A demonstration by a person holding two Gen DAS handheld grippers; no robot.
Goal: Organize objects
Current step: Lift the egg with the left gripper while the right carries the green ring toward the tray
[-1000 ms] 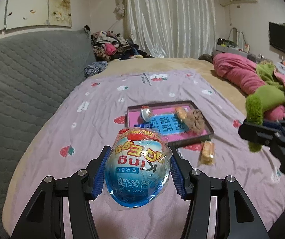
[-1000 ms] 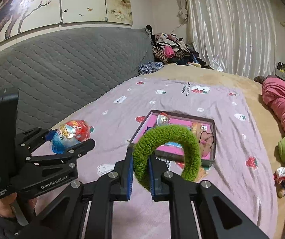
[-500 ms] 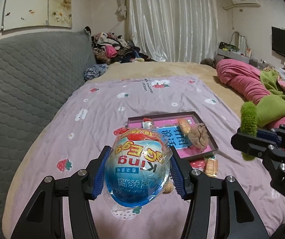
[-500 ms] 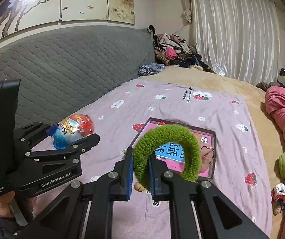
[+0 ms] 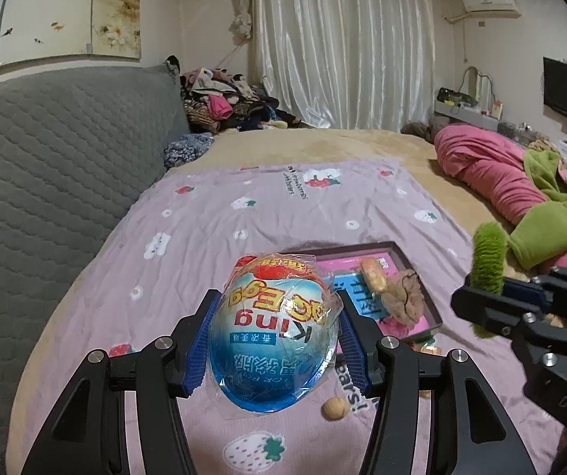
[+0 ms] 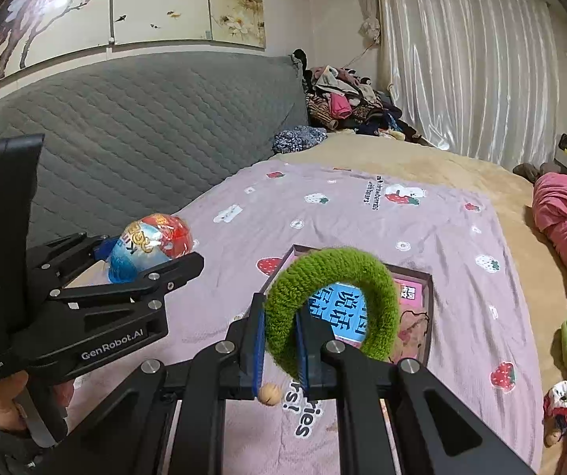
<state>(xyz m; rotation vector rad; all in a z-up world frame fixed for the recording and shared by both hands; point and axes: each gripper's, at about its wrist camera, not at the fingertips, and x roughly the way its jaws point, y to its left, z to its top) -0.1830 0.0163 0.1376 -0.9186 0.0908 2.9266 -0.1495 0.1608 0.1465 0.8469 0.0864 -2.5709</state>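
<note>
Both claws loaded, held above the bed over the purple strawberry blanket (image 5: 267, 206). Left gripper (image 5: 273, 340) is clamped on a wrapped toy egg (image 5: 275, 332), blue pads pressing its two sides, crinkly film bulging out below. Right gripper (image 6: 279, 340) is pinched tight on one side of a fuzzy green hair tie (image 6: 330, 304), ring standing upright with the rest hanging free. The tray (image 6: 425, 289), dark rim with pink and blue print inside, lies mid-blanket, ahead of both claws and nearer the right one; it already holds a wrapped snack (image 5: 372, 279) and a brown scrunchie (image 5: 404, 303) toward its right side. A small tan ball (image 5: 334, 409) lies loose on the blanket at the near end, below the claws; another scrunchie (image 6: 560, 398) sits off the blanket by the bed's right edge. The step looks like carrying both items to the tray. To do it well: bring one claw in at a time so the two bodies don't collide, go low over the free left part of the tray before letting go, since the egg is round and will likely roll if dropped from height. The hair tie is soft, so just release it flat. Don't squeeze the egg harder; the film is slippery.
</note>
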